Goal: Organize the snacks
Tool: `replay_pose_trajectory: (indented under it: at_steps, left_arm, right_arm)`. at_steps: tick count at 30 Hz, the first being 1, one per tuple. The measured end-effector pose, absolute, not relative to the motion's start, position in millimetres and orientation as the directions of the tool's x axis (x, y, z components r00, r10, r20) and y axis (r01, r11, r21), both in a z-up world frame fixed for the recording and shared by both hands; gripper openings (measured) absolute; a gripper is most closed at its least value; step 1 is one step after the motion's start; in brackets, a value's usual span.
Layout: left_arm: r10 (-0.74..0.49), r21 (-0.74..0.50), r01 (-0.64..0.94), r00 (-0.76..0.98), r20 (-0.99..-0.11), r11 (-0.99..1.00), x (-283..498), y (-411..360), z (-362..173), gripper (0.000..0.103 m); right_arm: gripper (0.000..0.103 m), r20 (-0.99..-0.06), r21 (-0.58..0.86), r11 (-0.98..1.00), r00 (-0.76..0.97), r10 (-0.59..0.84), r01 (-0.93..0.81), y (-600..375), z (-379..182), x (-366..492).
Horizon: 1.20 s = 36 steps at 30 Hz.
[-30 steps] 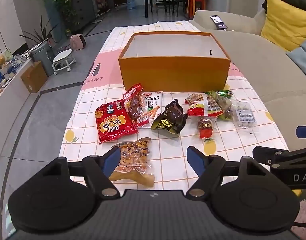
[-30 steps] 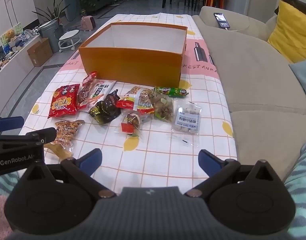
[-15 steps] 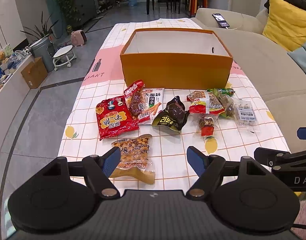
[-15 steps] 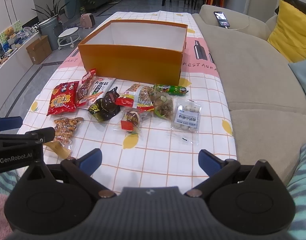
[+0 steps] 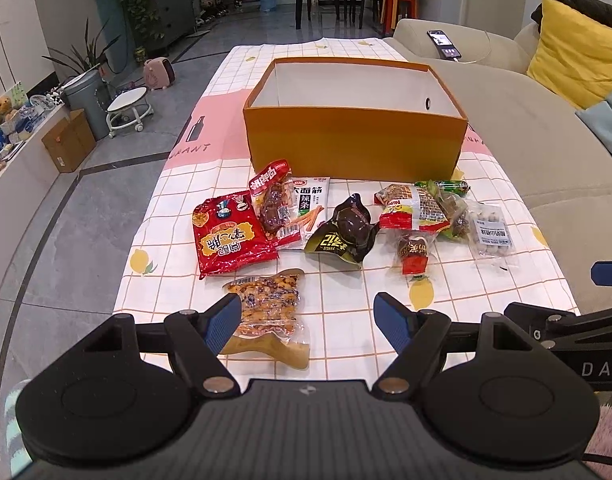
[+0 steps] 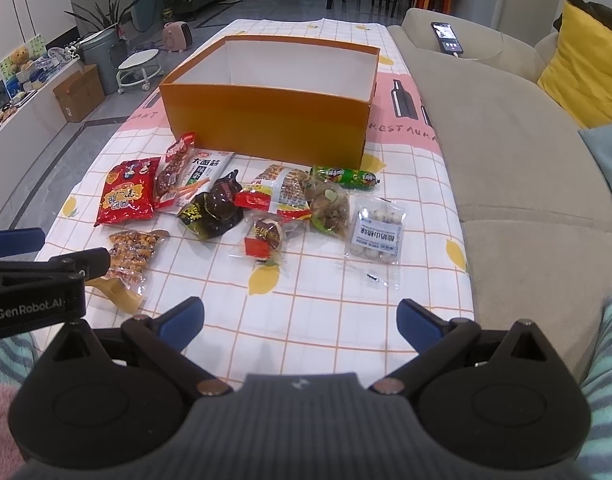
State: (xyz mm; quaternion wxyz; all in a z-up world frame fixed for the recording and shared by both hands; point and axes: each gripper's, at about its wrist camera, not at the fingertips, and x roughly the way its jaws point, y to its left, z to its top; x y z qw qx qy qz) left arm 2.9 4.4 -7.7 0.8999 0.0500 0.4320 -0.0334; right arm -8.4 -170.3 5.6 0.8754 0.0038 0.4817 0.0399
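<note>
Left gripper [image 5: 307,316] spread wide, nothing between its blue pads; the left pad [image 5: 222,322] overlaps the clear peanut packet [image 5: 268,304] in view, contact not determinable. Right gripper [image 6: 300,322] likewise wide open and empty, over bare tablecloth [image 6: 325,320]. Snack packets lie in a loose row on the cloth in front of the orange box [image 5: 355,144], which is open-topped and shows only white inner walls. Against the earlier frames, both grippers hold the same spread; the packets and box are unmoved.
</note>
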Motion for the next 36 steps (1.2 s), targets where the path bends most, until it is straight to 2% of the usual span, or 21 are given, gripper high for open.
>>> replay_pose_trajectory:
  at_steps: [36]
  left_arm:
    - [-0.012,0.058,0.094,0.613,-0.79,0.994,4.2,5.1,-10.2,0.088]
  right_arm:
    - [0.099,-0.852,0.053,0.997,0.517,0.078,-0.063,-168.6,0.4,-9.4]
